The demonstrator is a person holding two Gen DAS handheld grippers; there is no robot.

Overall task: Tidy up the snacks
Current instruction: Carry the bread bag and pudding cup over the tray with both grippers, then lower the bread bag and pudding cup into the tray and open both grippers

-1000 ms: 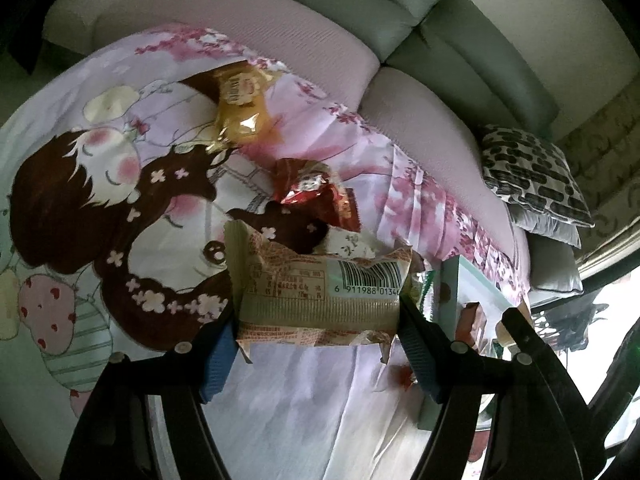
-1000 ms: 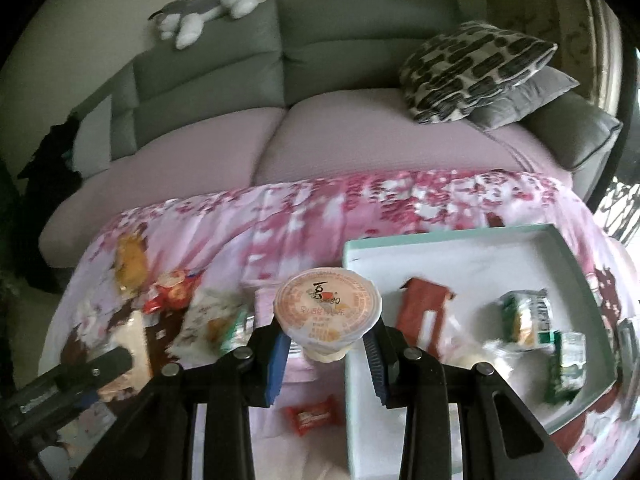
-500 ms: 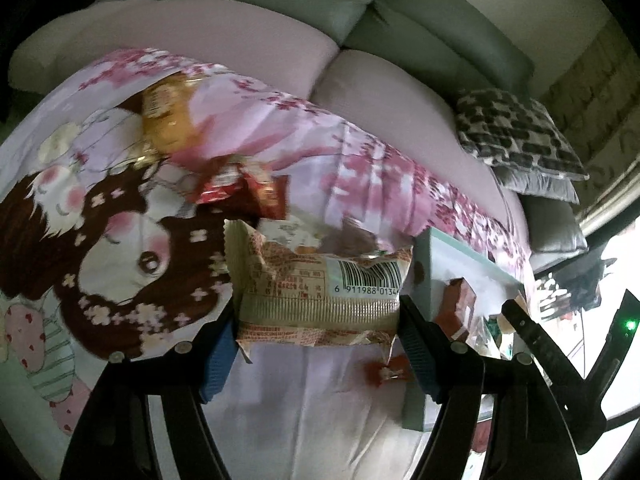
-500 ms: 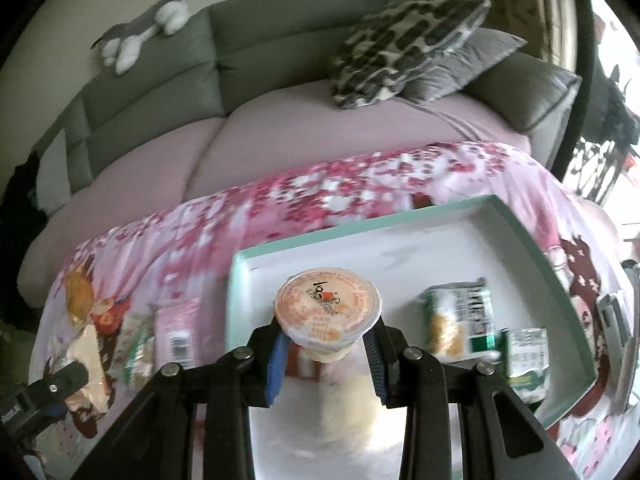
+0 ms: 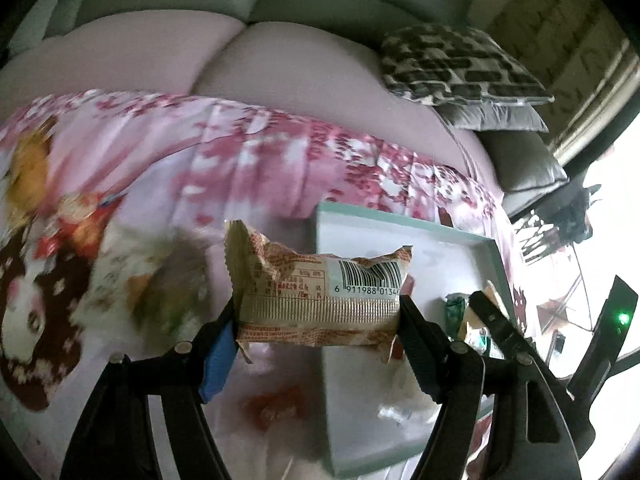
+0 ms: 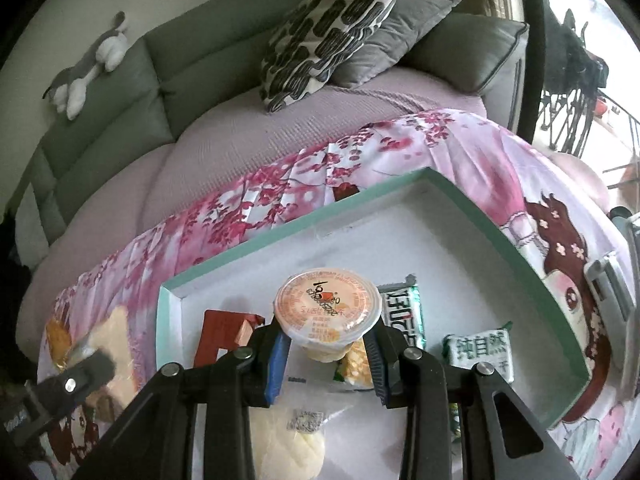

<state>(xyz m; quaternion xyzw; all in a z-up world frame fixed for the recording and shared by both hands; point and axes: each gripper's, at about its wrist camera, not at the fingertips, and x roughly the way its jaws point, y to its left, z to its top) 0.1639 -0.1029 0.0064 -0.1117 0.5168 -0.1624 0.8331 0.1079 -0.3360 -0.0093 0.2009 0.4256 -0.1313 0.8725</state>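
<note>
Your left hand-held gripper (image 5: 318, 312) is clenched on a beige snack packet (image 5: 320, 292), one finger pressing each end, the barcode side facing the camera. You hold the packet in the air over the near left edge of the teal-rimmed tray (image 5: 404, 220), partly above the pink floral cloth (image 5: 248, 168) and partly above the tray floor. On the cloth to the left lie more snacks, blurred: a white and green packet (image 5: 148, 284), a red wrapper (image 5: 76, 228) and a yellow one (image 5: 28, 168). A small red sweet (image 5: 276, 404) lies on the cloth just below the packet.

Your right hand-held gripper (image 6: 326, 344) is clenched on a sealed jelly cup (image 6: 326, 312) with an orange foil lid, the blue pads gripping the cup's sides below the rim. You hold it above the tray (image 6: 300, 224), over its near middle. Inside the tray, a red-brown box (image 6: 222, 336) lies to the left of the cup, a green and white wrapper (image 6: 402, 308) just right of it, another green packet (image 6: 478, 350) further right, and a clear-wrapped pale bun (image 6: 288, 444) lies under the gripper. A yellow-orange packet (image 6: 354, 362) shows between the fingers, beneath the cup.

The cloth covers a bed or low surface before a grey sofa (image 6: 192, 72) with a patterned cushion (image 6: 332, 24) and a plush toy (image 6: 88, 64) on its back.
</note>
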